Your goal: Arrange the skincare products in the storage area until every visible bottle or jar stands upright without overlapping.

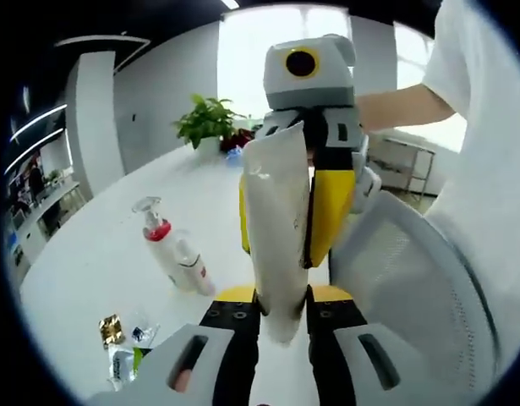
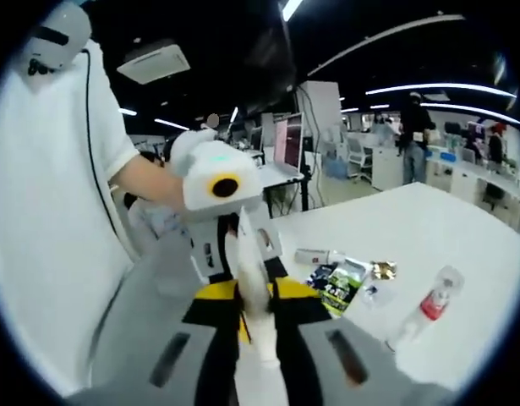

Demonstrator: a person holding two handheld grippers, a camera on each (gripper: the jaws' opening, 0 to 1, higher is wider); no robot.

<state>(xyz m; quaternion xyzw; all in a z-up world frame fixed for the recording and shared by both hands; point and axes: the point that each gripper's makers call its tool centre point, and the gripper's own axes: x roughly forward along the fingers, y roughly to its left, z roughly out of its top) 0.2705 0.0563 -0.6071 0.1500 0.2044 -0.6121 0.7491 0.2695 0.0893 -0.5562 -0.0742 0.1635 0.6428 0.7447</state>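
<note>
Between the two grippers hangs a white tube, held off the table at both ends. Seen from the left gripper view, the tube (image 1: pixel 276 233) rises from the left gripper (image 1: pixel 281 306), whose fingers are closed on its lower end, up to the right gripper (image 1: pixel 314 182) facing the camera, whose yellow fingers press its upper part from either side. From the right gripper view the same tube (image 2: pixel 251 271) runs from the right gripper (image 2: pixel 258 315), closed on it, toward the left gripper (image 2: pixel 234 241) opposite (held by a person in a white shirt (image 2: pixel 48 211)).

On the white table (image 1: pixel 99 245) a bottle (image 1: pixel 171 249) with a red collar and clear pump cap stands tilted in the left gripper view, well apart from the tube. Near the table edge lie small sachets (image 1: pixel 120 342), one gold, others clear and green. The right gripper view shows the bottle (image 2: pixel 429 306) lying toward the right, the sachets (image 2: pixel 344 283) beside it, and a small white tube (image 2: pixel 314 255) lying flat just behind them. A potted plant (image 1: pixel 207 123) sits at the table's far end. A grey mesh chair back (image 1: pixel 412 279) stands just right of the grippers.
</note>
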